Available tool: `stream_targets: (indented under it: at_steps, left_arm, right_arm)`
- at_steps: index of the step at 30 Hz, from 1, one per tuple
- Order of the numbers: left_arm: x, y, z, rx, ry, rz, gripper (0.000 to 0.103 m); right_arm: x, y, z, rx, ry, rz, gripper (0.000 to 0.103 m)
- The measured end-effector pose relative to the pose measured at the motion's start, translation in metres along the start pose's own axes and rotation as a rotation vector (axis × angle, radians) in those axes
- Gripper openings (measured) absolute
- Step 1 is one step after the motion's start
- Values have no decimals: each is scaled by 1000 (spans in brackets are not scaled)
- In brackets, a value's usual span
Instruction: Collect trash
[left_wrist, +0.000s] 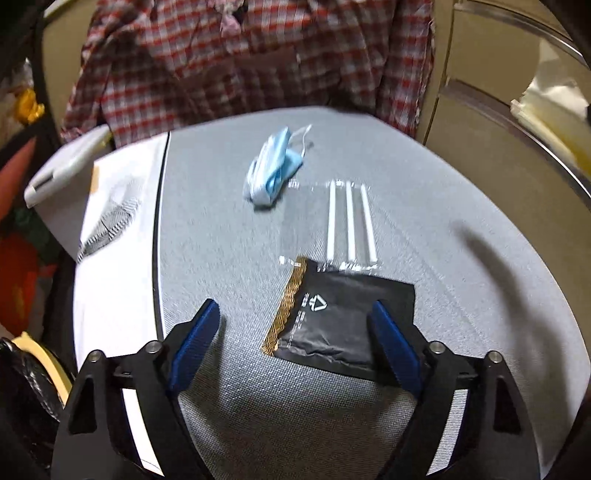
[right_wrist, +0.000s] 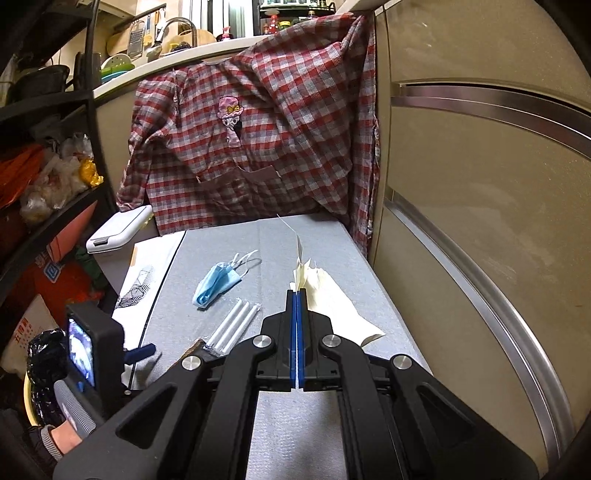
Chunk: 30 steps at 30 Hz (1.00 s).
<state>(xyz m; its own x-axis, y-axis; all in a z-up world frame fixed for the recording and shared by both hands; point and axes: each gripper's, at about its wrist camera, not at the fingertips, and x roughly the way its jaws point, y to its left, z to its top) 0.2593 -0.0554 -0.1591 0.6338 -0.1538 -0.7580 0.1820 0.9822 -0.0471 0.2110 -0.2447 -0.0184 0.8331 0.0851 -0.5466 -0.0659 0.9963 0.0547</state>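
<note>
Black wrapper (left_wrist: 343, 325), mask (left_wrist: 271, 168), perhaps straws (left_wrist: 349, 221)

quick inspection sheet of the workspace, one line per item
surface: grey mat on a small table, trash lying on it
job's things: black wrapper, clear pack of white sticks, blue face mask, cream paper bag
clutter: white sheet with a dark print
grippers: left gripper open, wrapper between its fingers; right gripper shut on the cream paper bag
cables: nothing seen
surroundings: checked shirt hanging behind, white lidded bin, cabinet doors, cluttered shelves
</note>
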Motion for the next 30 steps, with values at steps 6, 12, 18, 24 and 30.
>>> stream_targets:
  at_steps: [6,12,18,24,30]
  left_arm:
    - [1,1,-3,-11,14,-36,39]
    - [-4,-2,-4,0,0,-59,0]
    - [-16,-6,-7,24,-23,-65,0]
    - [-16,-10,-7,36,2,-83,21]
    - [-23,-25,-9,94,-21,-117,58]
  right_arm:
    - [0,0,0,1,-1,-1,0]
    - [-5,5,2,-11,-21,-8,0]
    - [-8,4,5,-11,-35,-5,0]
    - [-11,4,4,-17,-40,-4,0]
    - [-8,-1,4,-6,-31,-8,0]
